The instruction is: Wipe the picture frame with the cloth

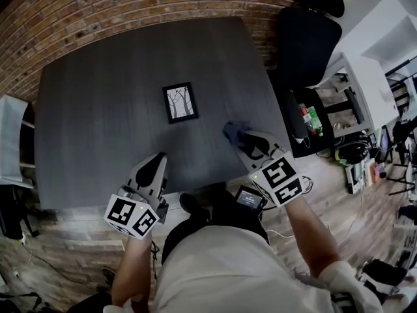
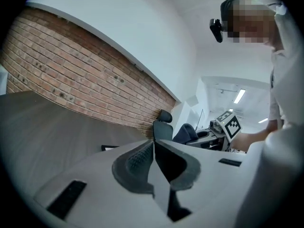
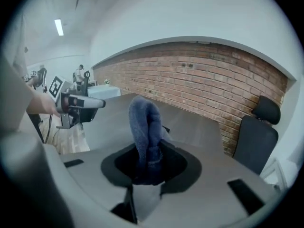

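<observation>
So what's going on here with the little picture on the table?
A person holds a hand-held gripper in each hand over a dark table. The right hand-held gripper is clamped on a blue cloth; the left hand-held gripper is shut and empty. The picture frame lies flat mid-table, and neither touches it.

A brick wall runs behind a dark grey table. A black office chair stands by the table's far right corner, beside a white desk crowded with small items. The floor is pale wood planking. Strip lights glow on the white ceiling.
</observation>
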### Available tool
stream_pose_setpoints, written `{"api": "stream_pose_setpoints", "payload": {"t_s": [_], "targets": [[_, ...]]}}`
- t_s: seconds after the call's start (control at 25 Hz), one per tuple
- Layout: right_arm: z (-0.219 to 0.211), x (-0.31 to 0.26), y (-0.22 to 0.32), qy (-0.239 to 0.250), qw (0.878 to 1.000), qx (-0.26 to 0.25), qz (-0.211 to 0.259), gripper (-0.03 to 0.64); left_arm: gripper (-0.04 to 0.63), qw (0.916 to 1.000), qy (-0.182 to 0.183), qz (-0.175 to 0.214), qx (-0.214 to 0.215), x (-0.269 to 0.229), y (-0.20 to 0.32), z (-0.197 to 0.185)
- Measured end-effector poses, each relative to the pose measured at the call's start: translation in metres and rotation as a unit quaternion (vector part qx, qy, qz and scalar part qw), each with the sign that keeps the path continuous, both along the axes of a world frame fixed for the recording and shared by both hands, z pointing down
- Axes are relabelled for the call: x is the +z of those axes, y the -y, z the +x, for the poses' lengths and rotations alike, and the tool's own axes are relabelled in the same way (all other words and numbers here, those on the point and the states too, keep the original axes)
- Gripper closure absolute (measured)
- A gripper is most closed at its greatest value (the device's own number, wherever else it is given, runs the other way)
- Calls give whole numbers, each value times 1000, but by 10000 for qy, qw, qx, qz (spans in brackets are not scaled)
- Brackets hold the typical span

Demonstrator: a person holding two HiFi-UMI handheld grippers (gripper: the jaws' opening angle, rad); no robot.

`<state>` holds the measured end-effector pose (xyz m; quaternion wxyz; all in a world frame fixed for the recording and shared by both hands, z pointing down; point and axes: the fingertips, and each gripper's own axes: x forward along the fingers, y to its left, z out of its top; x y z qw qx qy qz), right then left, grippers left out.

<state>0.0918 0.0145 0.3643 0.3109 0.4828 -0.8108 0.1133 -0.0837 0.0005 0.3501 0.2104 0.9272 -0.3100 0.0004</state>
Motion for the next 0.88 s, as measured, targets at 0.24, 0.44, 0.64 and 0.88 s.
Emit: {"api": "stream_pose_setpoints", "payload": {"t_s": [0.24, 0.44, 0.64, 0.88], "targets": [[-1, -27, -23, 632, 9976, 84, 269, 511, 588, 9996, -191, 115, 172, -26, -43, 2], [16, -35, -49, 743, 9966, 22, 360, 511, 588, 9996, -194, 174, 101, -37, -82, 7], [36, -41, -90, 1038, 9941, -72, 312, 511, 588, 9996, -205, 99, -151, -42, -128, 21], [61, -49, -147, 1832, 9829, -109, 162, 511, 588, 9985, -225, 189, -454, -56, -187, 51]]}}
